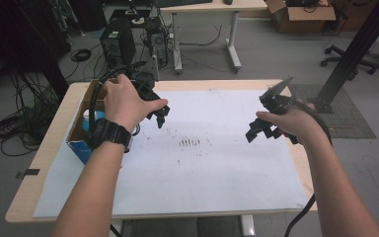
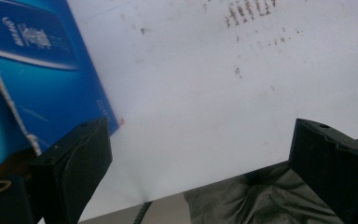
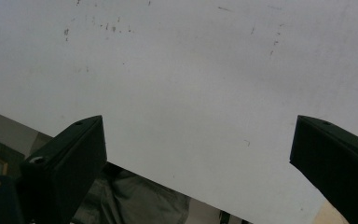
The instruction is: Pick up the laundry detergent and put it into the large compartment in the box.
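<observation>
Forearms enter from six o'clock in the high view. Wooden table [image 1: 49, 148], biggest item, carries a white paper sheet [image 1: 217, 168] with faint brown marks at centre. Blue cardboard box [image 1: 81, 148] sits at nine o'clock, open-topped, a white bottle with a blue cap [image 1: 87, 117] inside. Left gripper [image 1: 161, 116] hovers just beside the box, jaws spread wide, empty. Right gripper [image 1: 256, 131] hangs at three o'clock, jaws likewise apart, empty. Box likely light, walls stiff but crushable; take it by the rim or a side wall.
</observation>
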Demonstrator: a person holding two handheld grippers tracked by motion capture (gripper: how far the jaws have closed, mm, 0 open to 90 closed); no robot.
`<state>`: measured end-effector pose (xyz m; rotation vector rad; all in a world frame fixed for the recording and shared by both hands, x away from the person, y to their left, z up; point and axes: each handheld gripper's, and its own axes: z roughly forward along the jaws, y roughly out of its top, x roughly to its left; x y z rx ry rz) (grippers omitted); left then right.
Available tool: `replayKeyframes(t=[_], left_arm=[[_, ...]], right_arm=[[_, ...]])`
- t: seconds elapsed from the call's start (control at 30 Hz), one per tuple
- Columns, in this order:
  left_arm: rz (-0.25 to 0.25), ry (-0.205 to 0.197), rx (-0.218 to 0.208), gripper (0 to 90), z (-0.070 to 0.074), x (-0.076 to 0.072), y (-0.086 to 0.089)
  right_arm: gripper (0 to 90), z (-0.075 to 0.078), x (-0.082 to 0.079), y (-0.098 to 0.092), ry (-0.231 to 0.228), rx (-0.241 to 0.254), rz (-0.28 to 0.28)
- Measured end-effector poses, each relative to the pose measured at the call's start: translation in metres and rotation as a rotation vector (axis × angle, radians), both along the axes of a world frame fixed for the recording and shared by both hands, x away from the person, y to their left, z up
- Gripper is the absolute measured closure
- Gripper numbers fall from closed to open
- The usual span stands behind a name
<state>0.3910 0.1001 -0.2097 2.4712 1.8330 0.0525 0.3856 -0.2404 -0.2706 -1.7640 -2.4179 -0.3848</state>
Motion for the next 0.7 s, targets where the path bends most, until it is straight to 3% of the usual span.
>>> replayKeyframes(t=[0.03,0.23,0.7], left_arm=[[-0.018,0.005,-0.017,5.6,-0.003,0.0,-0.005],[-0.036,0.005,-0.028,5.2,-0.012,-0.001,-0.016],[-0.063,0.015,-0.023,5.2,-0.027,-0.002,-0.03]], right_arm=[[3.8,0.0,-0.001,-0.001,0.001,0.0,-0.001],[3.9,0.0,-0.002,-0.003,-0.001,0.004,-0.006],[3.8,0.002,-0.005,-0.006,-0.002,-0.001,-0.012]])
